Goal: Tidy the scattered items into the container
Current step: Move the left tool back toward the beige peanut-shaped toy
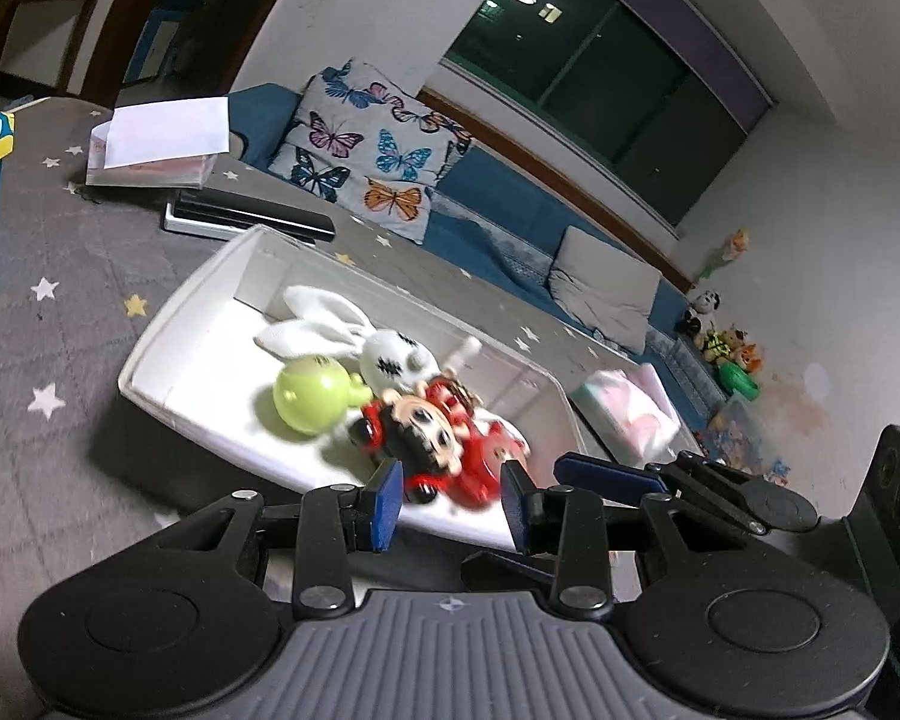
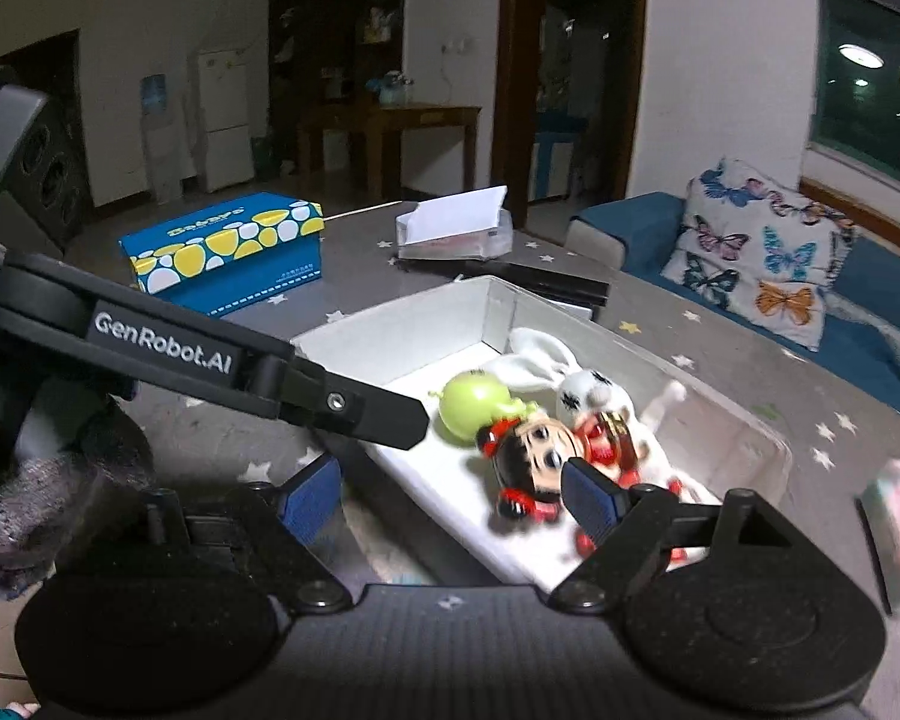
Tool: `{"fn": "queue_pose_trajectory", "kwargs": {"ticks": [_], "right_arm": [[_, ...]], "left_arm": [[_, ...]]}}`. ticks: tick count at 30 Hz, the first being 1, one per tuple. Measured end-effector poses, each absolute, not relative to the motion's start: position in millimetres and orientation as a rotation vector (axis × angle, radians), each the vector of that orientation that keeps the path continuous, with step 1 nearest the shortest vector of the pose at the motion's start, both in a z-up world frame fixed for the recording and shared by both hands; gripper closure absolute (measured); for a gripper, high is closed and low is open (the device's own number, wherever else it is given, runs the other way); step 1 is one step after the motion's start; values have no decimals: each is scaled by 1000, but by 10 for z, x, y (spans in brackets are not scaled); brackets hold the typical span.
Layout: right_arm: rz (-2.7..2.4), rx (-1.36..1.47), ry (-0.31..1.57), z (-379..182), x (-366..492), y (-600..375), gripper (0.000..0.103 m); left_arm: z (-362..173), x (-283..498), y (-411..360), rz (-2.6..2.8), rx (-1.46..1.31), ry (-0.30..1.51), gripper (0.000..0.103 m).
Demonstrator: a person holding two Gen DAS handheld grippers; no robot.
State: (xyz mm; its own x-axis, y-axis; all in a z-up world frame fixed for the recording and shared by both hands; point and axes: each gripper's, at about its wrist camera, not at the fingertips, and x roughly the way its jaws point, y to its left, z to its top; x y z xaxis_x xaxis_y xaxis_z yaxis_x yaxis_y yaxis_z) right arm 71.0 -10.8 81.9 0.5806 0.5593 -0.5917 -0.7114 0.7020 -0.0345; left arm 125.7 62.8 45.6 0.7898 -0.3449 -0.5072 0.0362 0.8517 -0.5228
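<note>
A white box [image 1: 168, 324] stands on the grey star-patterned tablecloth. Inside it lie a white bunny plush [image 1: 354, 336], a green round toy [image 1: 309, 396] and a red doll with a big black-haired head [image 1: 432, 438]. My left gripper [image 1: 450, 501] hovers at the box's near edge, open, with the doll lying just beyond its blue pads and untouched. The right wrist view shows the same box [image 2: 390, 312], bunny [image 2: 570, 384], green toy [image 2: 471, 405] and doll [image 2: 540, 456]. My right gripper [image 2: 453, 498] is wide open over the near wall, holding nothing. The left gripper's finger [image 2: 390, 414] crosses this view from the left.
A blue tissue box with white and yellow dots [image 2: 228, 252] sits at the table's far side. Behind the white box are a paper-topped clear case [image 1: 162, 144] and a flat black device [image 1: 252, 216]. A pink-green packet [image 1: 630, 414] lies right of the box. A blue sofa with a butterfly cushion [image 1: 360, 144] runs alongside.
</note>
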Motion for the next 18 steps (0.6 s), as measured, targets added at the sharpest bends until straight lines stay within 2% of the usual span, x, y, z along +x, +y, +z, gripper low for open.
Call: {"fn": "queue_pose_trajectory", "kwargs": {"ticks": [18], "right_arm": [[574,-227,597,299,-18,-658,16]], "left_arm": [[34,957,101,-309,-450,773,65]]}}
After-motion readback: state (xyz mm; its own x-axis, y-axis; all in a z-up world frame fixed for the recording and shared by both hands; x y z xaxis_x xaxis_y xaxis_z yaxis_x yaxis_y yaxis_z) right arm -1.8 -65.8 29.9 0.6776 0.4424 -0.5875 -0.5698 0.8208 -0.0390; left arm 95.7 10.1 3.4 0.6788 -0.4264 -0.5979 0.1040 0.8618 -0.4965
